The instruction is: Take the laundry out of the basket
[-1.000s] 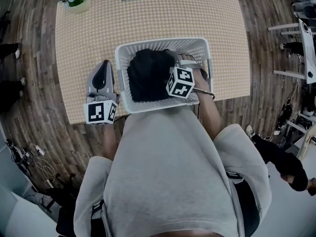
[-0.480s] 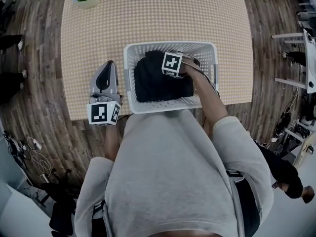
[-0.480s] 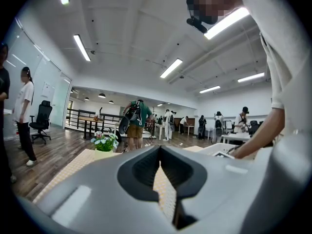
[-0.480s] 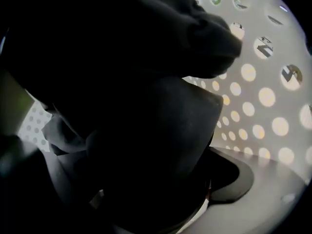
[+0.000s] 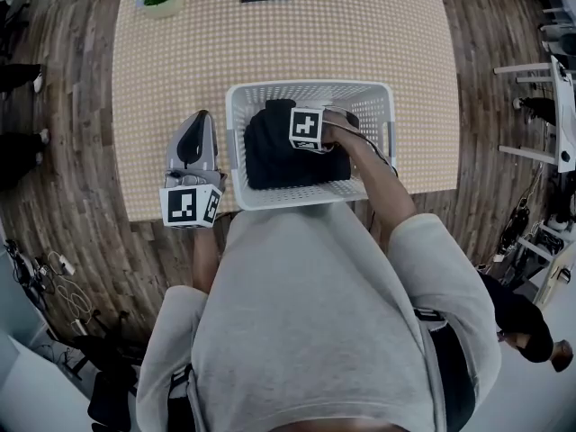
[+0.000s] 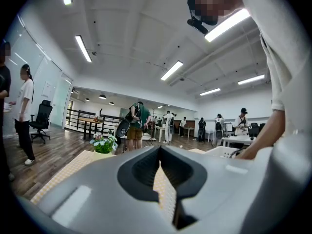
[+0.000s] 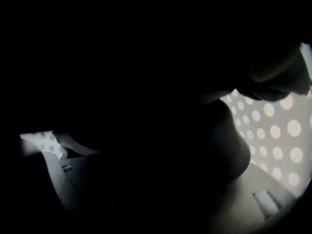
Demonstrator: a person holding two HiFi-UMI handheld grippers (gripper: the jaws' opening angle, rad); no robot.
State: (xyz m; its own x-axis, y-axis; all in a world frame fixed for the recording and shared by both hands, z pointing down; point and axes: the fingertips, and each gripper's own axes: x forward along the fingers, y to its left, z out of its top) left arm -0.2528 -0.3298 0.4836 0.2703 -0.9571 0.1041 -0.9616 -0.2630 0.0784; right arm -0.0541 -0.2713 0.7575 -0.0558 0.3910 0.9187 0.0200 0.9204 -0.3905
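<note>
The right gripper (image 5: pixel 302 137) is pushed down into the black laundry (image 5: pixel 270 158), at about 2 o'clock on the heap. Its own view is nearly all dark cloth, so I cannot tell if its fingers have closed. The garment lies bundled inside the white basket (image 5: pixel 310 86) on the dotted tabletop (image 5: pixel 378 34). I think a deep pinch on a thick fold is needed, then a straight lift clear of the basket wall. The left gripper (image 5: pixel 195 126) lies at 9 o'clock from the basket, fingers (image 6: pixel 141 172) closed on nothing; it could steady the rim.
</note>
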